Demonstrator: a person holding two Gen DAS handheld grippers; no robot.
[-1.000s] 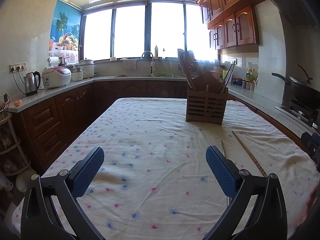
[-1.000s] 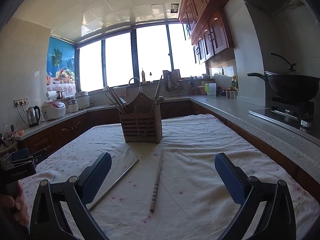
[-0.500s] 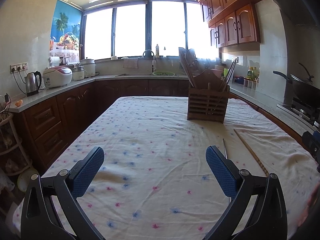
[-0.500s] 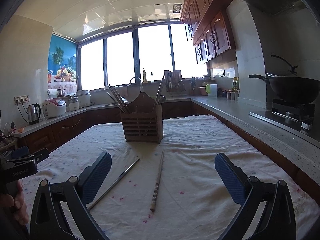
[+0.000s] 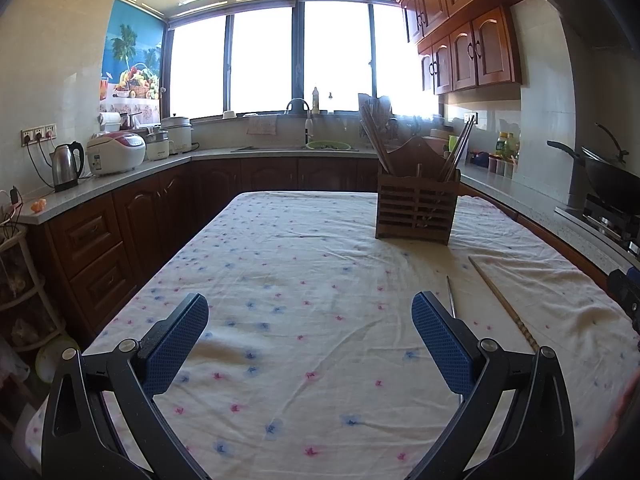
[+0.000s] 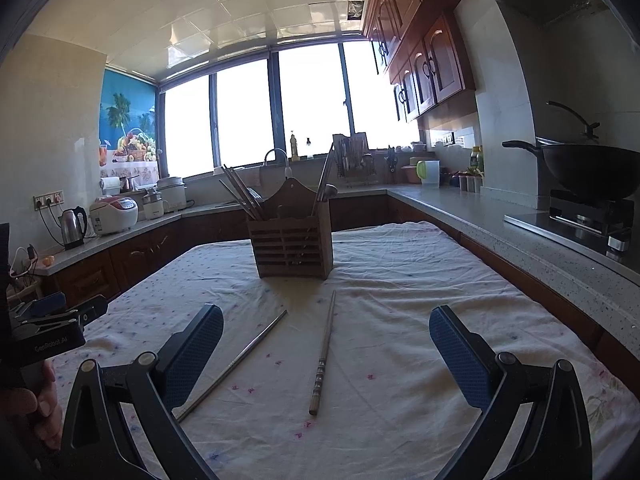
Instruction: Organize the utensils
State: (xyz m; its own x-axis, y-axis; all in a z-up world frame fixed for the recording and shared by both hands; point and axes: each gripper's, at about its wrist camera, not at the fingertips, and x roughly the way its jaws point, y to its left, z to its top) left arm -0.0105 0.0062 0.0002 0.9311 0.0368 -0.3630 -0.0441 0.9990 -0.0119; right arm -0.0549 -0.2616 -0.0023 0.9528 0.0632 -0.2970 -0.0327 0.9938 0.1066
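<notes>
Your left gripper (image 5: 310, 336) and right gripper (image 6: 326, 348), black frames, blue bumpy pads (image 6: 460, 360), silver screws (image 5: 489, 345), white lettering on one body.

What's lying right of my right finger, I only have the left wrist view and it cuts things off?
Observer: Two loose sticks. The right wrist view shows the whole metal chopstick lying diagonally on the tablecloth.
Operator: And the brown one beside it?
Observer: The wooden chopstick shows its full length there, with a carved, ridged handle end nearest the right gripper, which is open and empty.
Operator: Is the holder full?
Observer: The wooden utensil holder has a rounded metal utensil end, perhaps a spoon, sticking out on its right side, which your view does not show.
Operator: Where is my own gripper?
Observer: The left gripper sits at the left edge of that view, held by a hand.
</notes>
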